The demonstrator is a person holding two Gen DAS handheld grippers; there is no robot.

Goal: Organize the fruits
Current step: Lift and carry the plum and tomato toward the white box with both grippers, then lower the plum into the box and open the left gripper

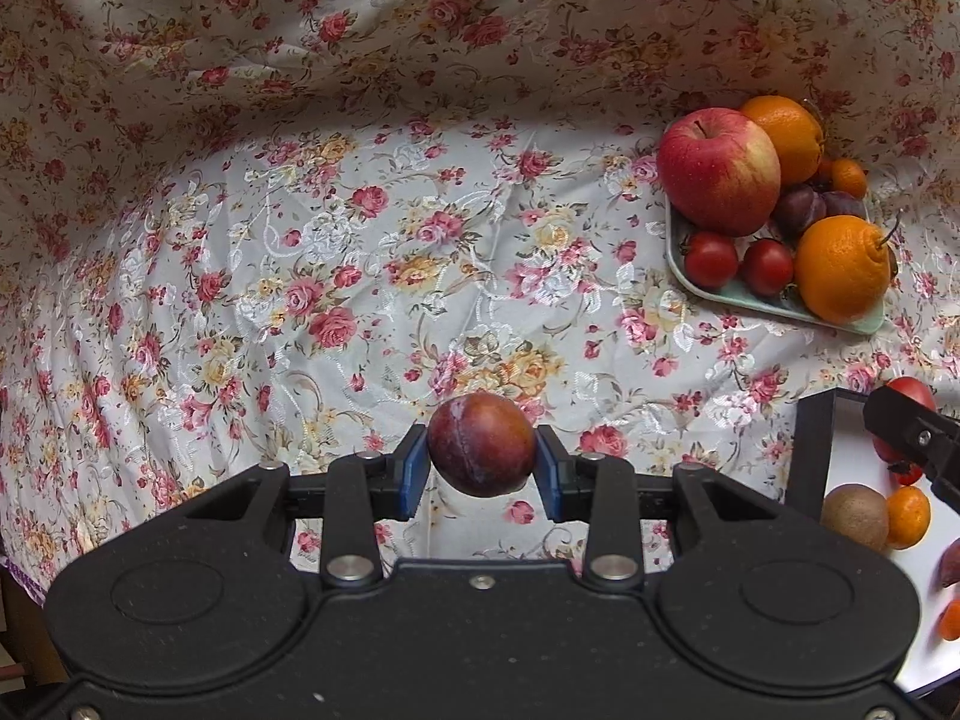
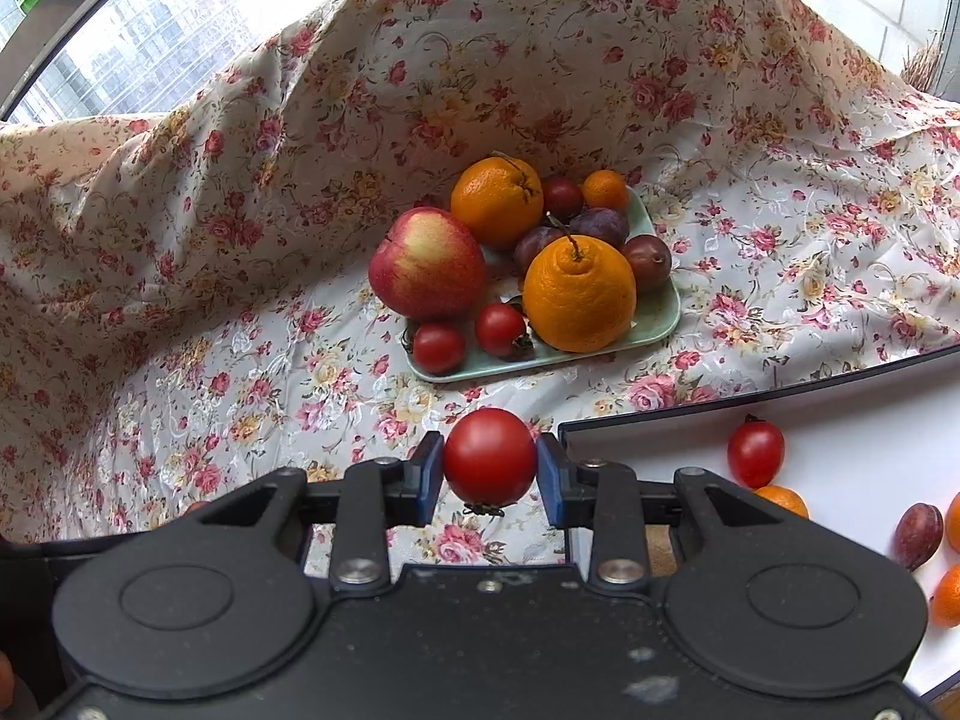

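Observation:
My left gripper (image 1: 482, 465) is shut on a dark red plum (image 1: 482, 444), held above the flowered cloth. My right gripper (image 2: 489, 471) is shut on a red cherry tomato (image 2: 489, 457), stem end down, just left of the white board's corner. A pale green tray (image 2: 657, 315) farther back carries an apple (image 2: 427, 264), two oranges (image 2: 579, 297), plums (image 2: 600, 225), small tomatoes (image 2: 499, 329) and a small mandarin (image 2: 606, 189). In the left wrist view the same tray (image 1: 750, 300) lies at the upper right, and the right gripper's black finger (image 1: 912, 435) shows at the right edge.
A white board with a black rim (image 2: 840, 456) lies at the right, with a cherry tomato (image 2: 755, 453), a plum (image 2: 917, 535) and mandarins (image 2: 780, 501) on it; a kiwi (image 1: 855, 516) too. The flowered cloth (image 1: 300, 276) covers the table and rises behind it.

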